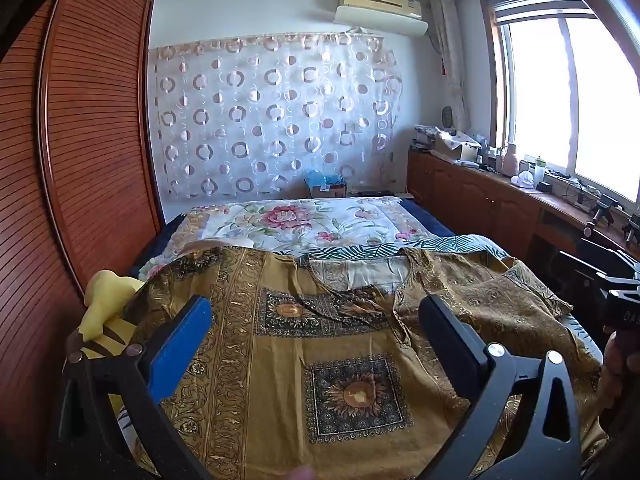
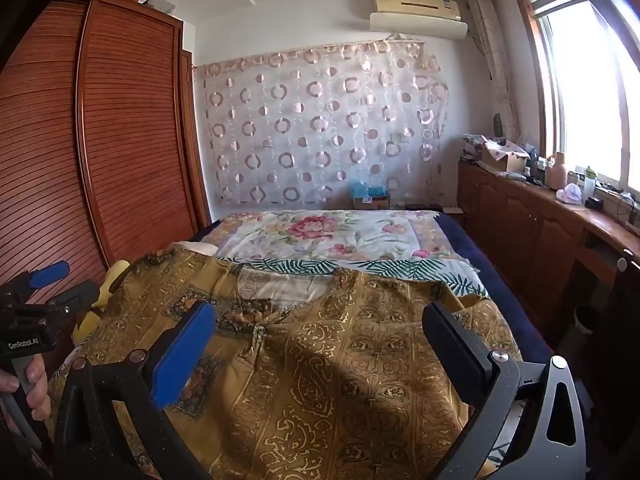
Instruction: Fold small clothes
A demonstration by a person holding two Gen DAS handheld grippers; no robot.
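Two tools, both spread wide, nothing between the fingers. Left tool [image 1: 316, 320] hangs over the left half of the shirt [image 1: 340, 340]; right tool [image 2: 320, 324] hangs over the right half. Can't tell whether either touches the cloth.

Shirt: mustard-gold with dark ornate print, lying flat and spread out, front up, on the near end of the bed [image 2: 460, 232]. Neckline [image 1: 360, 276] points toward the far wall, pale inner lining showing in the opening. Right sleeve area looks a bit rumpled near the bed's right edge.

Person's left hand [image 2: 28, 380] grips the left tool's handle at the left edge of the right wrist view.

Yellow cloth [image 1: 106, 304] sits just beside the shirt's left edge, against the wardrobe [image 1: 80, 140] side.

Beyond the shirt: leaf-print sheet [image 2: 400, 270], then a floral quilt [image 1: 296, 220] covering the far half of the bed.

Far end: curtain with ring pattern [image 1: 272, 116] on the wall, air conditioner [image 1: 380, 8] above it. Wooden cabinet run [image 2: 520, 216] under the window [image 1: 572, 96] on the right, cluttered with boxes and bottles.
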